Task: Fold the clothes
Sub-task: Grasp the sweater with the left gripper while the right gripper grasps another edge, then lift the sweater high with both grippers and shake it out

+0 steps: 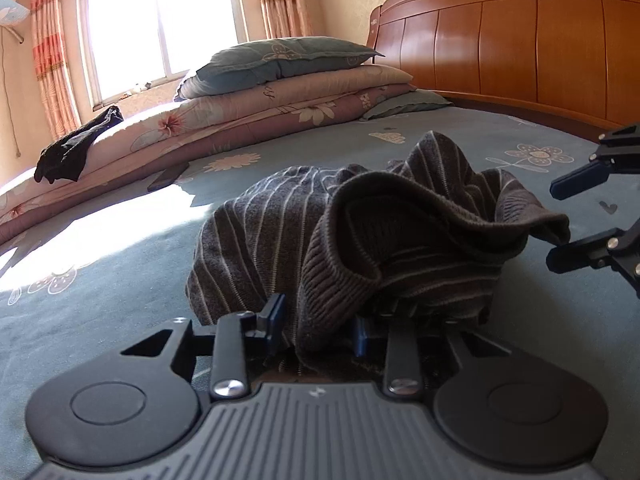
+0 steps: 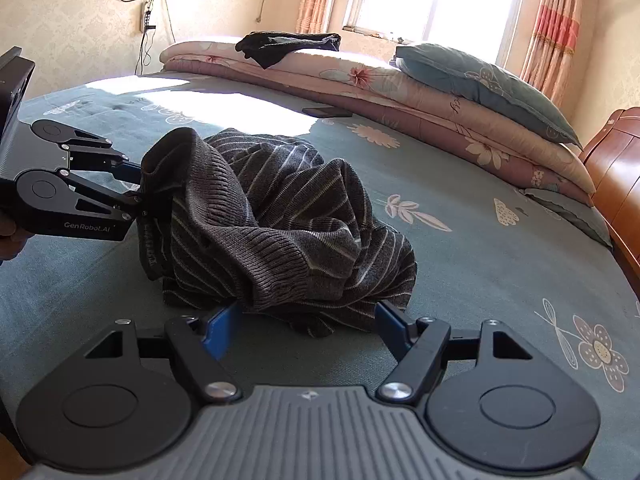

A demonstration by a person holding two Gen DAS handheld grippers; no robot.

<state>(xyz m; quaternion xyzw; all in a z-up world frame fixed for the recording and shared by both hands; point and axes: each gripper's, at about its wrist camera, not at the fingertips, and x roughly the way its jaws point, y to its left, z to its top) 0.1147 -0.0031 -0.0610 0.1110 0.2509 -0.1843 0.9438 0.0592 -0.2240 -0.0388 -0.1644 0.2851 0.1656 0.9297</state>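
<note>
A dark grey sweater [image 1: 280, 232] [image 2: 280, 208] with thin pale stripes lies crumpled in a heap on the teal flowered bedsheet [image 1: 100, 280] [image 2: 480, 260]. My left gripper [image 1: 318, 324] [image 2: 138, 194] is at the heap's near-left side, and its blue pads are pinched on the ribbed hem, which stands up from the bed. My right gripper [image 2: 306, 318] [image 1: 560, 222] is low at the opposite side. Its jaws stand wide apart, a drooping fold of the sweater lies between them, and the pads do not press on it.
A stack of folded pink floral quilts [image 1: 248, 116] [image 2: 420, 92] with a teal pillow [image 1: 288, 56] [image 2: 488, 80] lines the far side. A black garment [image 1: 76, 144] [image 2: 288, 44] lies on it. A dark flat object [image 1: 168, 176] [image 2: 326, 111] rests beside the quilts. A wooden headboard [image 1: 520, 48] bounds the bed.
</note>
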